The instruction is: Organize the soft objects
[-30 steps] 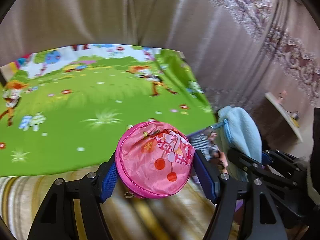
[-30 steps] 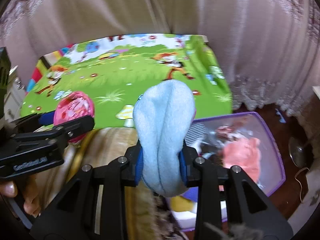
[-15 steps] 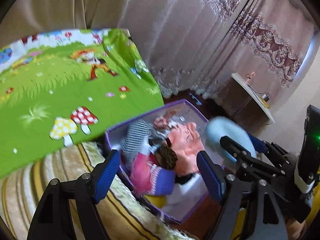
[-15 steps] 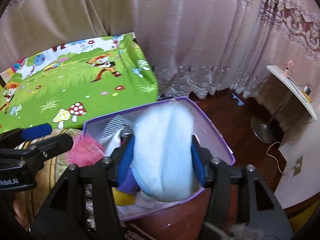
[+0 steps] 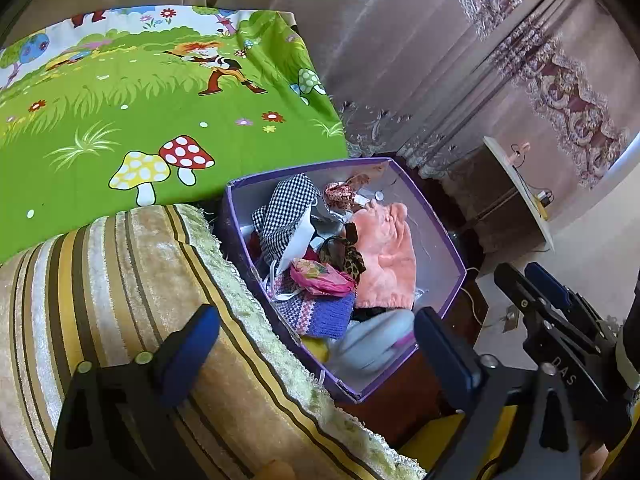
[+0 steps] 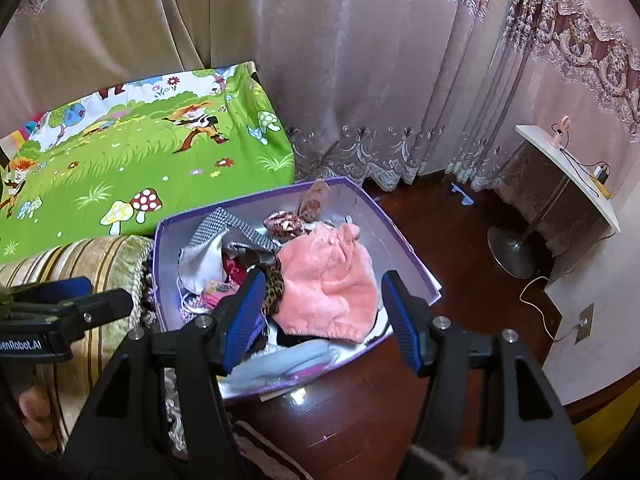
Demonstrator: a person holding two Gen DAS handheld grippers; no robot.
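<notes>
**Soft objects dropped into the purple box: both releases under way**

Soft objects now lie in the purple storage box (image 5: 450, 240), which stands on the wooden floor (image 6: 440, 240) against the striped sofa edge (image 5: 120, 280). A second ago you carried the round pink pouch (image 5: 320, 278) in your left hand-held gripper (image 5: 316, 344) and the pale blue fleece item (image 6: 288, 360) in your right hand-held gripper (image 6: 320, 312), both above the green cartoon play mat (image 5: 140, 120). Neither is held any longer.

- Left hand-held gripper: its jaws are opening and stand spread wide, with nothing between them. The pouch rests among the clothes, beside the salmon-pink fleece garment (image 5: 388, 256) and above the purple knit piece (image 5: 320, 312).
- Right hand-held gripper: its jaws are opening, about half spread, with nothing pinched. The blue fleece item appears blurred at the near end of the box, just below the pads, so it is probably not yet settled.
- Other contents: a black-and-white checked cloth (image 5: 284, 212) and a leopard-print scrap (image 6: 274, 280).

Both transfers appear complete. The play mat shows no further loose items in either view, so you may judge this round of sorting finished or close to it; what lies outside the views cannot be told.
</notes>
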